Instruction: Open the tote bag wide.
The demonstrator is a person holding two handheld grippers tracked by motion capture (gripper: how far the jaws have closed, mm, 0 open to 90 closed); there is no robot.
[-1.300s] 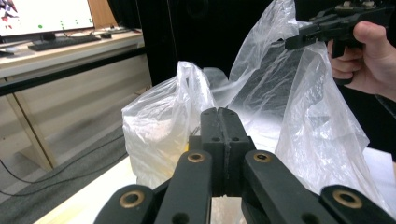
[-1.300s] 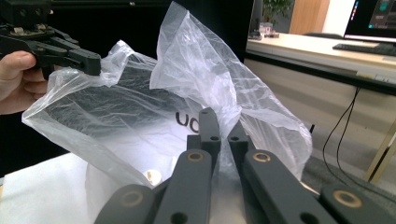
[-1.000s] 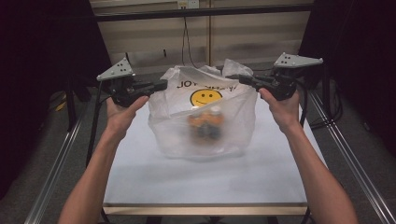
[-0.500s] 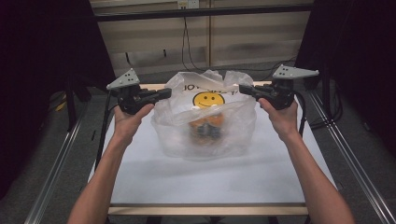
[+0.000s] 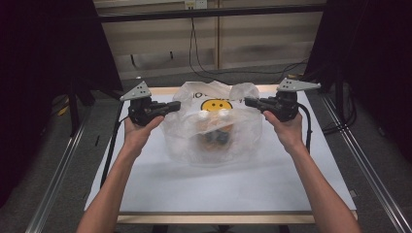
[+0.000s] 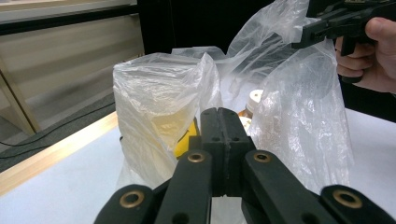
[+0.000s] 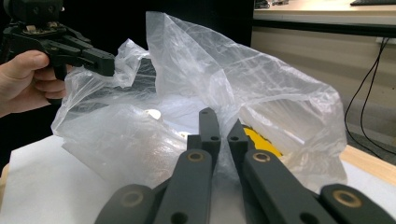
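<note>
Clear plastic bag [image 5: 214, 128] standing mid-table [image 5: 145, 189], small bottles [image 5: 216, 127] inside. Left gripper [image 5: 172, 105] at nine o'clock, jaws pinched shut on its rim; right gripper [image 5: 248, 102] at three o'clock, likewise clamping film.

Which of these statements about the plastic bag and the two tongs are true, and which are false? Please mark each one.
1. The left tongs are shut on the plastic bag. True.
2. The bag is opaque black. False: it is clear plastic with a yellow smiley face printed on it.
3. The right tongs grip the bag from its other side. True.
4. The bag is empty. False: containers with white lids show through the plastic.
5. The bag lies on the floor. False: it rests on the white table.
</note>
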